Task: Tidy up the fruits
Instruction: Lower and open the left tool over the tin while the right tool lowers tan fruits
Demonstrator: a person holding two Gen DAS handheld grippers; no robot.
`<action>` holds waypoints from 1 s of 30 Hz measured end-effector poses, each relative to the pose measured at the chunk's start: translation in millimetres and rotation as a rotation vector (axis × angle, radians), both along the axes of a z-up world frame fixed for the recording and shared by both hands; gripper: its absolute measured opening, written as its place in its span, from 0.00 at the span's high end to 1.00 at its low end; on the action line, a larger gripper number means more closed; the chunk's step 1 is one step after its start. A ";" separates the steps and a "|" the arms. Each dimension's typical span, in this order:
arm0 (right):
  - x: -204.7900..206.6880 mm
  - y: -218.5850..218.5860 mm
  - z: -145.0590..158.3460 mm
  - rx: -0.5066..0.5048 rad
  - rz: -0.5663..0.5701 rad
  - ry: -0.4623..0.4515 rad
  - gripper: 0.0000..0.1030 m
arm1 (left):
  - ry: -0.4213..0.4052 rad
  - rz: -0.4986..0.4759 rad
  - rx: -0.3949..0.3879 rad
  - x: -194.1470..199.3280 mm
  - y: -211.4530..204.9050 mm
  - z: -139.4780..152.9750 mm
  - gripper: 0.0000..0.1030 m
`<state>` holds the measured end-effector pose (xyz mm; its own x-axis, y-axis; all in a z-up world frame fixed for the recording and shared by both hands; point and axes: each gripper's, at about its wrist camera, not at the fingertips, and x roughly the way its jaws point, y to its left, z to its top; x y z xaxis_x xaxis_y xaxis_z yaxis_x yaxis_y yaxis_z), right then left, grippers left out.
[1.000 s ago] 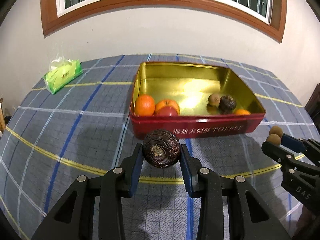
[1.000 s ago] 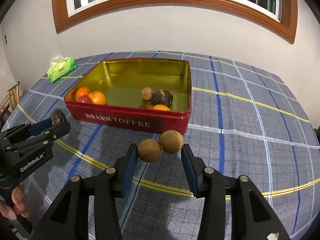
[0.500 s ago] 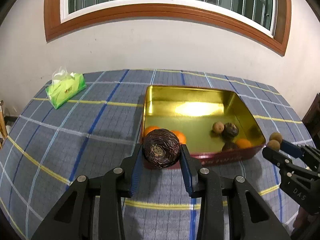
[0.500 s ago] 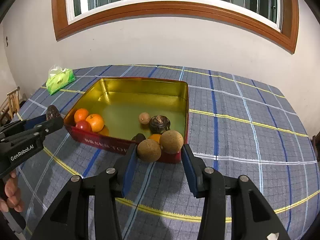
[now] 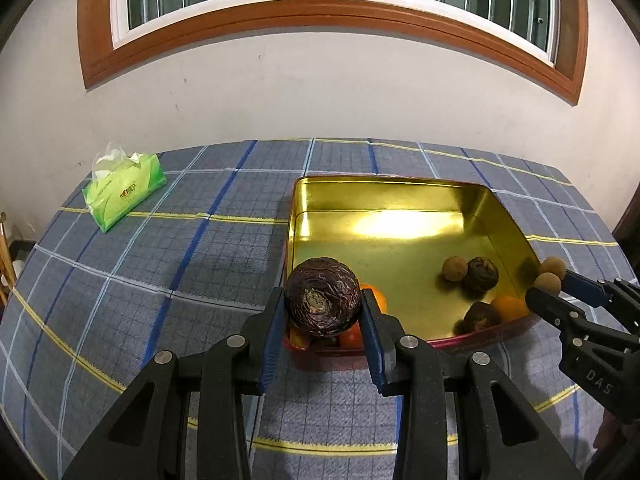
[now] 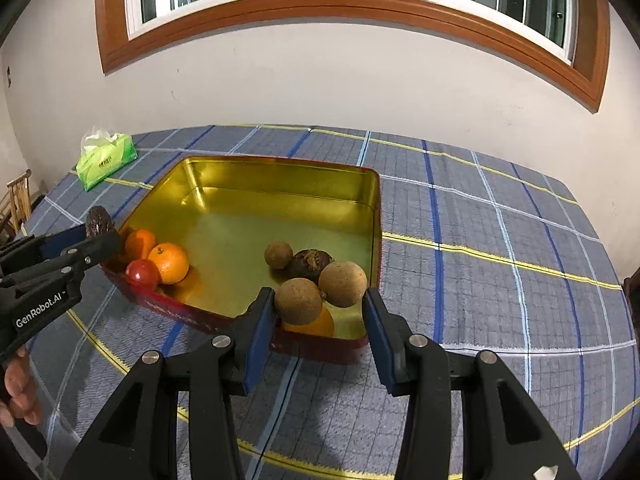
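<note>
Here, "GenRobot.AI" on left tongs (image 6: 100,232), "DAS" on right tongs (image 5: 550,280)

Both wrist views look down, sharing the tin (image 5: 516,236)

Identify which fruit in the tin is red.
The small red fruit at the tin's left corner, beside two oranges; the others are orange or brown.

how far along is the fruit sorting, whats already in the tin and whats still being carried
Done: oranges, a red fruit and small brown and dark fruits already lie in the tin. In hand: the left gripper holds a dark wrinkled fruit, the right gripper two brown round fruits. Left: dropping these in; no loose fruit shows on the tablecloth.
</note>
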<state>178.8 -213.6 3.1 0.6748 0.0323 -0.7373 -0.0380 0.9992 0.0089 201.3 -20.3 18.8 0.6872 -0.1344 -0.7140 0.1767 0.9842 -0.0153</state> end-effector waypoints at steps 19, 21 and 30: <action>30.2 13.5 -13.3 -0.035 0.022 0.039 0.60 | 0.037 -0.012 0.036 26.4 -13.1 -15.8 0.64; 32.4 14.5 -14.6 -0.033 0.023 0.043 0.59 | 0.040 -0.013 0.036 28.1 -14.1 -16.9 0.64; 40.3 16.9 -17.2 -0.028 0.027 0.046 0.59 | 0.048 -0.007 0.034 36.4 -16.2 -17.4 0.64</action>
